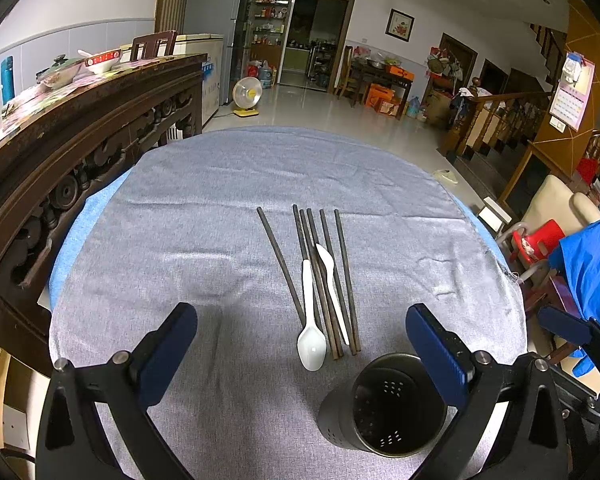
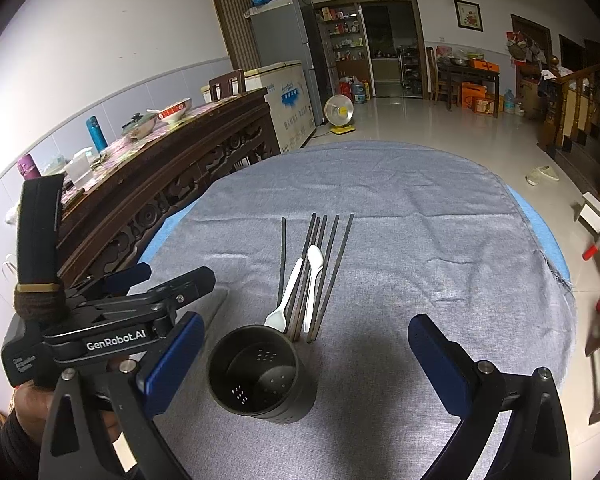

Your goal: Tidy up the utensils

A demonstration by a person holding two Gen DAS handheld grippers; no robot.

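Utensils are laid in a row at the middle of both frames: dark chopsticks (image 1: 342, 276), a white spoon (image 1: 311, 346) and a white knife (image 1: 332, 288), long axes running away from the cameras; the black holder (image 1: 384, 404) stands empty just below them; the left gripper (image 1: 300, 344) and right gripper (image 2: 306, 360) are both held wide, nothing between the pads; the left seems slightly nearer the spoon; a wrinkled grey cloth (image 1: 180, 240) covers the round table; a cluttered tiled room is seen beyond.
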